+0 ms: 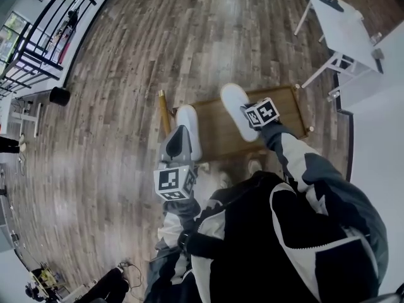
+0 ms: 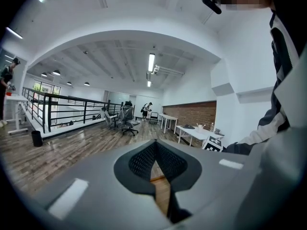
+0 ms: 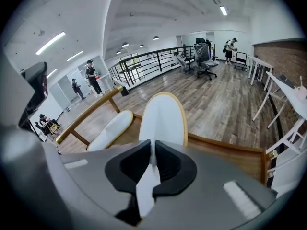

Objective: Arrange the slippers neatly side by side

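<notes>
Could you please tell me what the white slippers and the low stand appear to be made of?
The slippers: probably soft fabric or foam, matte white, with a tan rim. The stand: apparently wood, brown with faint grain and a slight sheen.

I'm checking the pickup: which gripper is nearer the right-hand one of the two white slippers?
Right. The right gripper is shut on that slipper's near end; the left gripper, shut and empty, is beside the other slipper at the rack's left.

A white slipper [image 1: 188, 131] with a tan rim lies on the wooden bench [image 1: 214, 128], centre-left of the frame. The second slipper [image 1: 238, 109], its match, sits to its right and apart from it, angled. Its near end is pinched in the right gripper [image 3: 152, 159].
</notes>
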Available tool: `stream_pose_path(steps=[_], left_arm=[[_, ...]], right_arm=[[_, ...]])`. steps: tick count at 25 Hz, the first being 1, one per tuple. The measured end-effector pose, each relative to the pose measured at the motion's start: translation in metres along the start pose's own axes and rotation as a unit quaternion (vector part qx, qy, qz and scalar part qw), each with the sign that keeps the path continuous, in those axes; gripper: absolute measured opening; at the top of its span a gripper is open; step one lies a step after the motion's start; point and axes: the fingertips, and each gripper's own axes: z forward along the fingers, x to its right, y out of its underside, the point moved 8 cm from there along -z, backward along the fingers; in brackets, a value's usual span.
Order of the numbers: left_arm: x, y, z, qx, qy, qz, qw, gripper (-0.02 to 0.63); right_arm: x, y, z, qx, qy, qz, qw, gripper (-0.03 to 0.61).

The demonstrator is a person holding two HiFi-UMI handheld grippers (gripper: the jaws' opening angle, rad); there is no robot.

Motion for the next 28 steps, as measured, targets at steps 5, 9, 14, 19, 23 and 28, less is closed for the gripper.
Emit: stream_pose_path(steps=[5, 9, 14, 19, 23, 28], left_arm=[[-0.005, -0.002, -0.006, 0.006, -0.001, 0.001, 1.0, 0.02], [-0.01, -0.003, -0.015, 0.012, -0.001, 0.011, 0.9999, 0.02], [-0.019, -0.006, -0.024, 0.006, -0.014, 0.02, 0.9997, 0.02], [-0.024, -0.007, -0.035, 0.012, -0.016, 0.042, 0.9989, 0.02], [-0.032, -0.003, -0.044, 0.003, -0.024, 0.042, 0.9988, 0.02], [-0.044, 0.004, -0.055, -0.01, -0.035, 0.039, 0.9986, 0.02]], right_arm=[[-0.031, -0.012, 0.005, 0.018, -0.022, 0.018, 0.999, 0.026], [-0.056, -0.014, 0.019, 0.021, -0.033, 0.023, 0.999, 0.026], [-0.076, -0.01, 0.048, 0.012, -0.029, 0.035, 0.999, 0.026], [-0.085, -0.001, 0.082, -0.014, -0.015, 0.04, 0.999, 0.026], [-0.083, 0.009, 0.105, -0.04, 0.004, 0.04, 0.998, 0.026], [-0.08, 0.013, 0.125, -0.061, 0.023, 0.044, 0.997, 0.026]])
